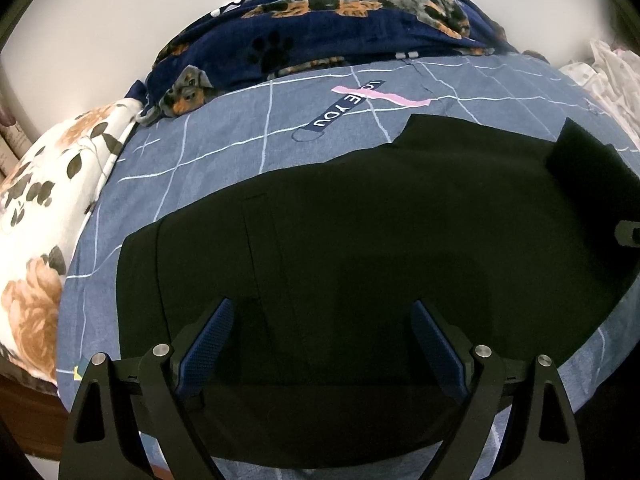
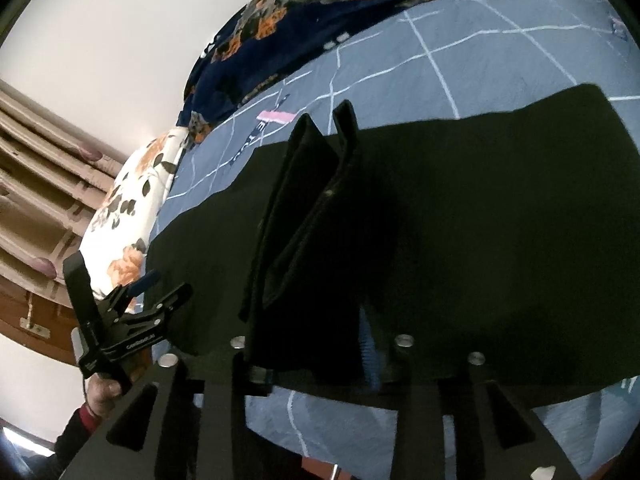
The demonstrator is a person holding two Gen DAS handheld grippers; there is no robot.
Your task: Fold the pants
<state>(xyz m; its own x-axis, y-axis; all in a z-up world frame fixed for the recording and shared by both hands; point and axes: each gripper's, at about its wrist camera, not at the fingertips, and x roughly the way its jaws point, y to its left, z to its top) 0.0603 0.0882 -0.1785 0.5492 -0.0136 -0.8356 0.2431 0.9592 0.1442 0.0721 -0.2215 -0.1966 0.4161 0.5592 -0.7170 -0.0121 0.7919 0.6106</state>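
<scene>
Black pants [image 1: 360, 220] on checked blue bedsheet [image 1: 224, 152]

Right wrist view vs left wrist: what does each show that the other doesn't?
Only the right wrist view: a raised fold of the black pants standing between the right gripper fingers, the whole left gripper from the side with the hand holding it, and the curtain.

Only the left wrist view: the left gripper's blue pads spread wide over the pants, the LOVE YOU print, and white clothing at the right edge.

Both: pants on the blue grid sheet, dog-print blanket, floral pillow.
</scene>
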